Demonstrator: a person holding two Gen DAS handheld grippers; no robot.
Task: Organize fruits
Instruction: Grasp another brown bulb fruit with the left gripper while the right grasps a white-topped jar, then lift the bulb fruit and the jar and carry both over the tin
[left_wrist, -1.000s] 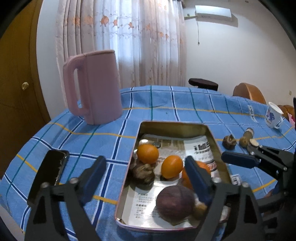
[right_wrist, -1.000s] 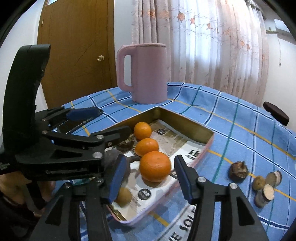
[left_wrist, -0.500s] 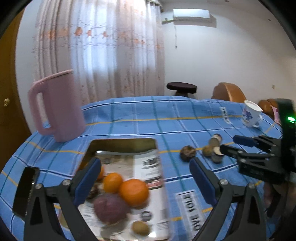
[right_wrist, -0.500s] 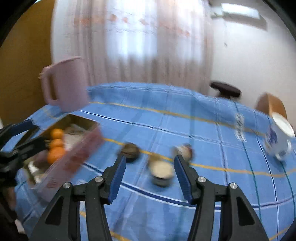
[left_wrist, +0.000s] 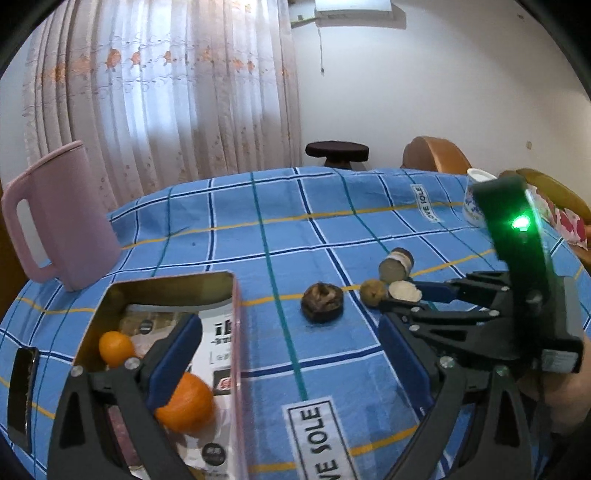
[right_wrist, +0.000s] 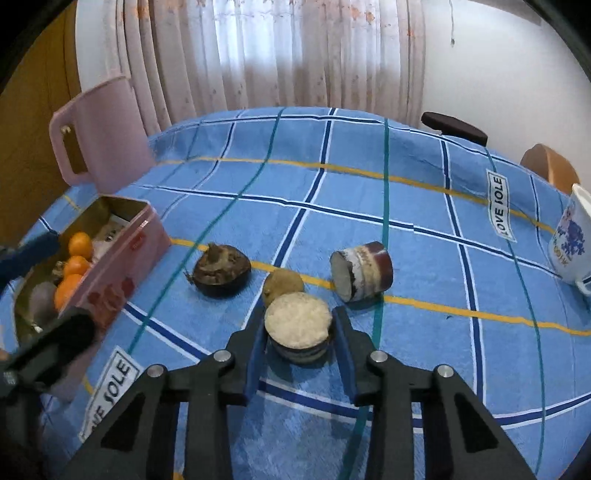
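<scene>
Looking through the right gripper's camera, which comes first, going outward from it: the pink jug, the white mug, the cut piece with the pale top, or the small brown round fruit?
1. Cut piece, between the right gripper's fingers.
2. Brown fruit, just behind it.
3. White mug, far right.
4. Pink jug, far left, at the back.

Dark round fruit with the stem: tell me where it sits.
Right wrist view: the dark round fruit lies on the tablecloth, between the tin tray and small brown fruit.
</scene>
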